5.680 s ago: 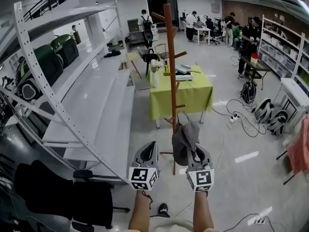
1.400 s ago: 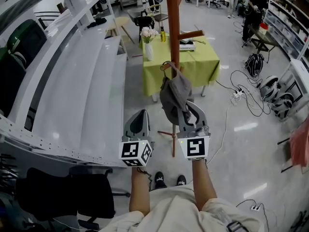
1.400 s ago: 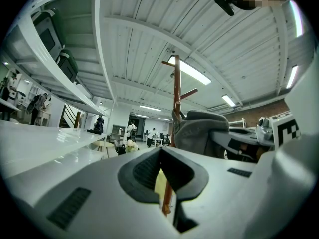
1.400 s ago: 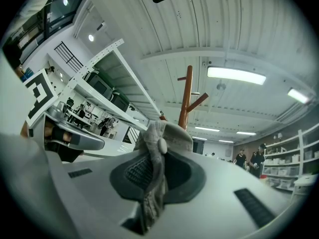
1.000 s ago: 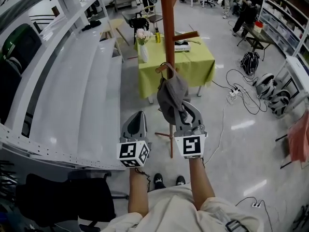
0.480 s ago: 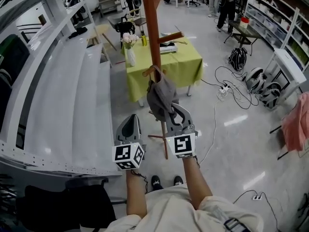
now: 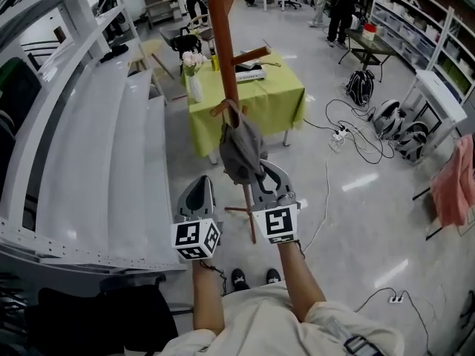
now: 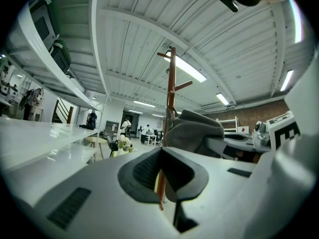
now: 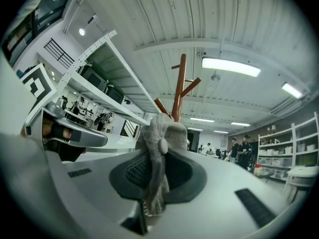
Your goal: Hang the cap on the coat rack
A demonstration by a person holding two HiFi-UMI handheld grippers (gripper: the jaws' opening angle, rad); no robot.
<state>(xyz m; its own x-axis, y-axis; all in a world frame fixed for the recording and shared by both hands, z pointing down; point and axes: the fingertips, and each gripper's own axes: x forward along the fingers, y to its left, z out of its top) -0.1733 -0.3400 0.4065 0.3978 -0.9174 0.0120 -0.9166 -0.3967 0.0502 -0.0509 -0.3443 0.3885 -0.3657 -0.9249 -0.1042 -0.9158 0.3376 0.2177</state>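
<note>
My right gripper [image 7: 263, 175] has its jaws barely apart. They have just been opening, with the pads pinching the lower edge of the cap [image 7: 239, 151]. The cap hangs against the coat rack [image 7: 221, 43] pole, strap over a low peg [image 7: 219, 110] on the left side. My left gripper [image 7: 197, 193] is closed and empty, just left of the cap.

A large workshop hall had a glossy pale grey floor [image 7: 371, 228]. Long white metal shelving [image 7: 89, 169] ran along the left, and storage racks [image 7: 427, 28] lined the right. A table under a lime-green cloth [image 7: 260, 102] stood mid-room, with cables [image 7: 349, 124] trailing nearby. Strip lights [image 9: 231, 67] lit a ribbed white ceiling [image 9: 239, 19].
</note>
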